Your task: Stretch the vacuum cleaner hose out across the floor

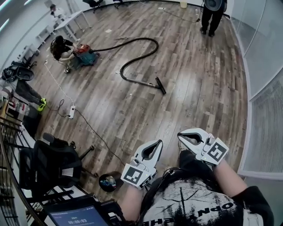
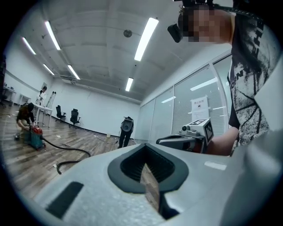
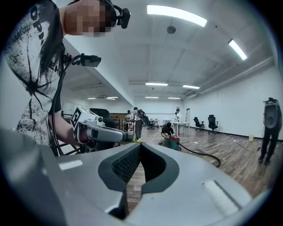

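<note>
The black vacuum hose point(image 1: 137, 48) lies in a loose S-curve on the wood floor, running from the red and teal vacuum cleaner point(image 1: 84, 55) to its floor nozzle point(image 1: 160, 85). My left gripper point(image 1: 158, 142) and right gripper point(image 1: 180, 135) are held close to my body, far short of the nozzle, both shut and empty. In the left gripper view the hose point(image 2: 70, 152) and vacuum point(image 2: 35, 134) sit far off beyond the shut jaws. From the right gripper view the hose point(image 3: 203, 155) and vacuum point(image 3: 174, 142) are equally distant.
A person crouches at the vacuum point(image 1: 59, 46); another stands at the far end point(image 1: 212, 13). A power strip point(image 1: 71, 112) and its cable cross the floor at left. An office chair point(image 1: 48, 163) and desk clutter fill the near left. A glass wall point(image 1: 265, 101) runs along the right.
</note>
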The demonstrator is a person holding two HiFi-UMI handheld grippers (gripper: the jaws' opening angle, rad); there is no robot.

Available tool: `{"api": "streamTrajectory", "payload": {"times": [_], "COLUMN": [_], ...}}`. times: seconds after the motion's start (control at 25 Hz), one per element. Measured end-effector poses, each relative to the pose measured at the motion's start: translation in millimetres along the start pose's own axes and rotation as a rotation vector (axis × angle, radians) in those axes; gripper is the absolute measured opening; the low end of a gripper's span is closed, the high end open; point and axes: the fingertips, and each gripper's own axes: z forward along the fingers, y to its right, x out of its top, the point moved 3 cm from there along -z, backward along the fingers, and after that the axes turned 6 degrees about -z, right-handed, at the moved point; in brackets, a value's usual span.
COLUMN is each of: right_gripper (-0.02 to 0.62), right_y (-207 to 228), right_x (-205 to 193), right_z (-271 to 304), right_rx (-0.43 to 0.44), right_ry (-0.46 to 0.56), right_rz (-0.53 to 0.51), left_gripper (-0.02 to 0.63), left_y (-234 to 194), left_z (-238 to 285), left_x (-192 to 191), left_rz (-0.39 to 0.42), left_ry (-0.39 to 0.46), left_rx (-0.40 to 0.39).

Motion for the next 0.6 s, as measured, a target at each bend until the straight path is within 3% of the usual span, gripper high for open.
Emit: {"api": "streamTrajectory", "payload": {"times": [0.4, 0.6], "right_gripper": [0.006, 0.006], "right_y": [56.3, 100.3], "right_x": [11.9, 38.0], "right_z": [47.5, 48.9], "right_rx": [0.112, 0.151], "right_ry": [0.069, 0.095], "right_rz": [-0.036, -0.040], "left_gripper": [0.000, 0.000], "left_y": [-39.2, -50.1], "left_z": [24.0, 53.9], "left_x": [15.0, 51.8], "left_rz": [0.003, 0.009], "left_ry": [0.033, 0.043], "left_rx": [0.136, 0.187]}}
